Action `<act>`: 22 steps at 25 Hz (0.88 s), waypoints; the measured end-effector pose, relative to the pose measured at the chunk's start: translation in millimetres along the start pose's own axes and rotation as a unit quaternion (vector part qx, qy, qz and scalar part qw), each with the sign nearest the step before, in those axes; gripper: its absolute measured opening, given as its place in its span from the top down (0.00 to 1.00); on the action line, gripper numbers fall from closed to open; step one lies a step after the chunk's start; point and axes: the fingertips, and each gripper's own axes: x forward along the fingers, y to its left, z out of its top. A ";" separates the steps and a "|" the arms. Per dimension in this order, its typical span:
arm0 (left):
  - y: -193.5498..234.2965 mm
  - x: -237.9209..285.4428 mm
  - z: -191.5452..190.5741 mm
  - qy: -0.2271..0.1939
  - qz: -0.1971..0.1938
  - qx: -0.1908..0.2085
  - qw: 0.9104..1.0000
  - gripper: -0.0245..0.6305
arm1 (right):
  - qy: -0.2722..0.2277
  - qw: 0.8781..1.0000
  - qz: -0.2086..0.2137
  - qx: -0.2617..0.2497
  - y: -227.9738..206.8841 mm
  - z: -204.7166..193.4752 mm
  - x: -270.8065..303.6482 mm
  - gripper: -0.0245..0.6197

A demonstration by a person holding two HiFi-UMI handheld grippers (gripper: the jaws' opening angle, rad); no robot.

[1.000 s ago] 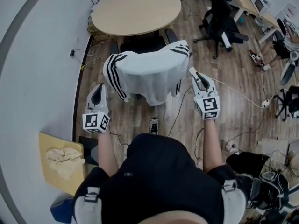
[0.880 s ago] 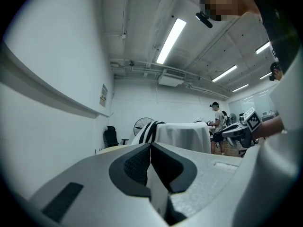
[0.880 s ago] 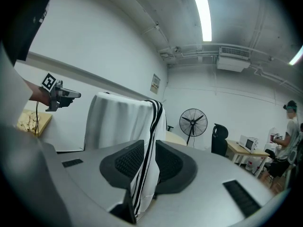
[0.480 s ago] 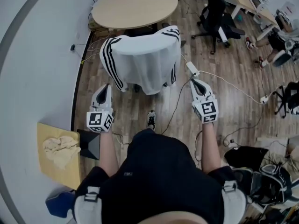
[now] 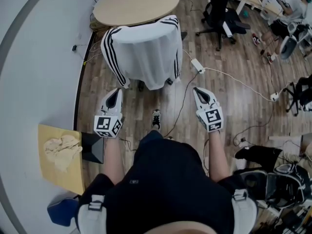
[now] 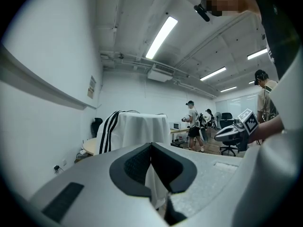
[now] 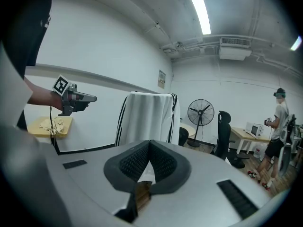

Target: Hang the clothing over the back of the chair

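A white garment with black stripes (image 5: 144, 52) hangs draped over the back of a chair in the head view, just in front of a round table. It also shows ahead in the left gripper view as the white garment (image 6: 135, 131) and in the right gripper view as the white garment (image 7: 149, 117). My left gripper (image 5: 115, 94) sits below and left of the chair, well apart from the cloth, jaws shut and empty. My right gripper (image 5: 200, 92) hangs below and right of it, also shut and empty. Each gripper shows in the other's view: the right gripper (image 6: 235, 131), the left gripper (image 7: 78, 98).
A round wooden table (image 5: 134, 4) stands behind the chair. A power strip and white cable (image 5: 197, 65) lie on the wood floor to the right. A black office chair (image 5: 222, 13) stands far right. A yellow board with crumpled cloth (image 5: 61, 152) lies at my left. People stand in the background.
Both grippers have drawn back from the garment, toward my body, and the chair now sits farther up in the head view. The garment stays draped on the chair.
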 end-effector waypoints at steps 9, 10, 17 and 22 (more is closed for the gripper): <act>-18.9 -29.4 -8.3 0.001 -0.008 -0.004 1.000 0.96 | 0.008 1.000 0.002 0.006 26.2 -10.9 -27.1 0.97; -21.9 -30.7 -8.6 0.000 -0.008 -0.004 1.000 0.96 | 0.010 1.000 0.004 0.005 27.6 -13.0 -29.7 0.97; -33.6 -37.5 -14.7 0.008 -0.016 -0.013 1.000 0.96 | 0.028 1.000 0.012 0.003 37.2 -19.1 -37.8 0.97; -36.0 -41.7 -20.9 0.010 -0.014 -0.016 1.000 0.96 | 0.020 1.000 0.019 -0.006 41.8 -21.5 -38.2 0.97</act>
